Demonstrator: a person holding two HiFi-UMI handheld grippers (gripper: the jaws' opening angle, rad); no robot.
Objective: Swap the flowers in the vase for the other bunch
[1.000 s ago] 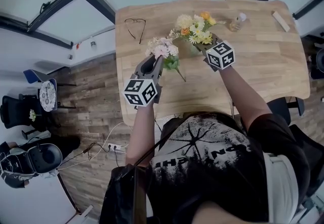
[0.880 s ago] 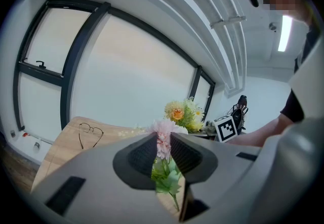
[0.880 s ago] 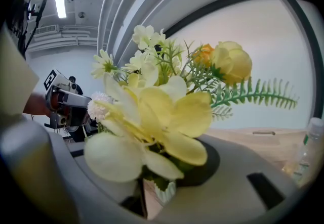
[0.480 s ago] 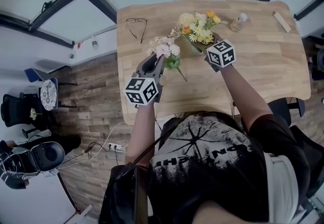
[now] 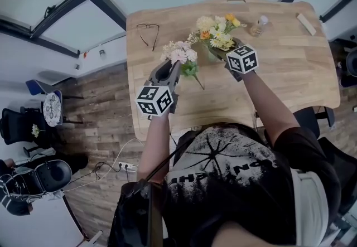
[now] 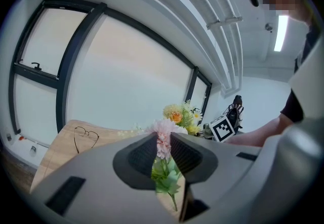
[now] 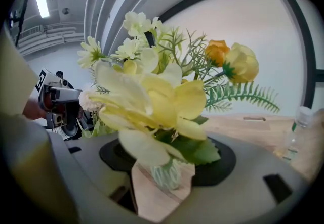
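Spreading under both arms, the wooden table [image 5: 290, 67] carries the yellow bunch [image 5: 217, 31] near its far edge. The bunch stands upright in a small ribbed glass vase [image 7: 168, 173], stems down and blooms up: pale yellow and cream petals, an orange bud, ferny green sprigs. The right gripper [image 5: 227, 53] has its jaws opening wide on either side of the vase, pads off the glass. Just left of it, the pink bunch [image 5: 179, 53] is pinched at the stems by the left gripper [image 5: 172, 68], jaws narrow. Its long axis slants, pale pink heads toward the far edge, thin green stem trailing toward the person. Glasses [image 5: 149, 31] and a small bottle [image 5: 259, 25] sit farther out.
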